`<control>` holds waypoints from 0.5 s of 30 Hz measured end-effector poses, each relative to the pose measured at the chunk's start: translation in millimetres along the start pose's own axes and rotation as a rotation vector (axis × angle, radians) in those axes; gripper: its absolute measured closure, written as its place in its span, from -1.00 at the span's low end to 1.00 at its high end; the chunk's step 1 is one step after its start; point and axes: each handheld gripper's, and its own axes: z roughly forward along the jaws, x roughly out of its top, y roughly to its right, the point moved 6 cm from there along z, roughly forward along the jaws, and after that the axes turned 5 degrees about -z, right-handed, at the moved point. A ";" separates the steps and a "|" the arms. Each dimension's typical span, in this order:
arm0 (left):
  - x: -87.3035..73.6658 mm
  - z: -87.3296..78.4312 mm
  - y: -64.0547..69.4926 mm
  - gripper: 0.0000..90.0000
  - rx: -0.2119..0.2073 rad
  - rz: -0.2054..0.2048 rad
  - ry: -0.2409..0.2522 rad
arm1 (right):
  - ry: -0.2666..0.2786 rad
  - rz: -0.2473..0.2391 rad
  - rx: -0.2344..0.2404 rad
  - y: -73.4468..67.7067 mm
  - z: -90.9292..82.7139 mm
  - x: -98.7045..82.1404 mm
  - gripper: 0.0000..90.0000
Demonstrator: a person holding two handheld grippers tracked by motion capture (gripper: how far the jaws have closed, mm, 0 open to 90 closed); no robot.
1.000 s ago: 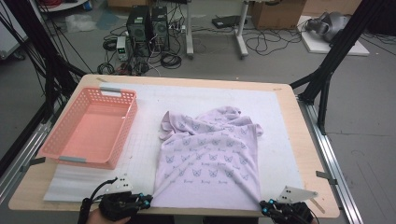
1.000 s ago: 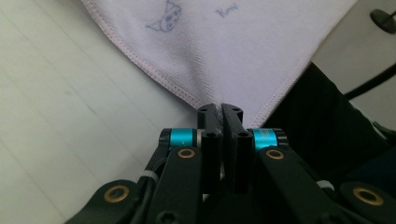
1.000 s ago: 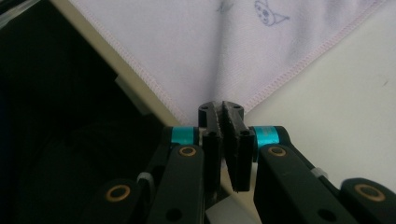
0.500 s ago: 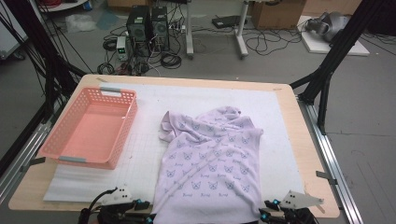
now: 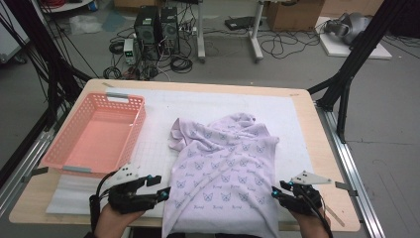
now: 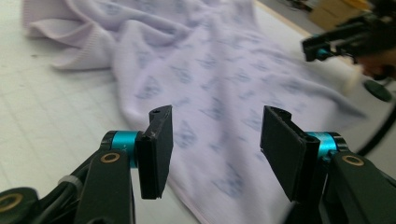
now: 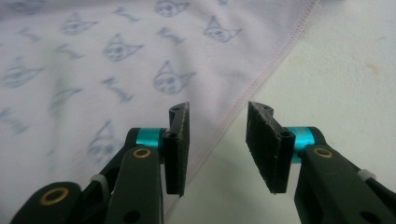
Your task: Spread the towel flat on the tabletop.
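Nearest the person, the left gripper [image 5: 166, 192] sat low over the white mat [image 5: 148, 148] just beside the garment's left hem, its jaws having just been opening and standing apart with nothing pinched between them; in the left gripper view the cloth lay beneath and ahead of the gap, not pressed by either pad. The right gripper [image 5: 275, 191] hovered at the opposite hem, jaws likewise just opened and released, and in the right gripper view the stitched edge of the garment [image 7: 261, 77] ran slantwise under the gap, with bare mat to one side. The lilac garment [image 5: 223, 163] lay on the mat in the middle of the table [image 5: 327, 163], its near end draping over the front edge between the two hands. It was pale purple with a repeated print of small cat-like faces, fairly flat at the near half, creased and bunched at the far end, where a ribbed fold curled out to the left. Open mat showed on both sides of it and beyond it. Farther left stood a pink basket [image 5: 64, 153], well apart from the cloth.
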 end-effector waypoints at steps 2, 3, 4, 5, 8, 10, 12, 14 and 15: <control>0.8 17.3 -11.3 0.02 0.049 -0.015 -0.016 | -0.014 -0.002 0.010 -1.5 8.3 0.7 0.33; 0.4 25.5 -16.0 0.02 0.067 -0.022 -0.027 | -0.024 -0.018 0.012 -3.9 10.3 0.9 0.39; 0.0 32.9 -19.8 0.06 0.091 -0.019 -0.035 | -0.033 -0.025 0.014 -6.3 10.8 0.6 0.45; -0.4 40.0 -22.2 0.08 0.120 -0.003 -0.042 | -0.030 -0.029 0.012 -7.1 10.9 0.7 0.47; -4.4 59.0 -26.0 0.08 0.141 0.020 -0.088 | -0.031 -0.012 0.017 -6.7 9.7 -1.5 0.53; -9.4 69.0 -28.0 0.08 0.158 0.038 -0.123 | -0.027 -0.008 0.032 -7.2 9.2 -2.6 0.73; -12.5 71.5 -28.8 0.13 0.185 0.065 -0.116 | -0.024 -0.013 0.067 -9.4 8.5 -3.0 0.90; -14.9 68.7 -27.2 0.57 0.174 0.132 -0.120 | -0.024 -0.010 0.078 -8.9 7.5 -3.6 0.93; -16.1 66.9 -26.1 0.86 0.160 0.143 -0.130 | -0.026 -0.005 0.089 -8.3 6.5 -4.3 0.93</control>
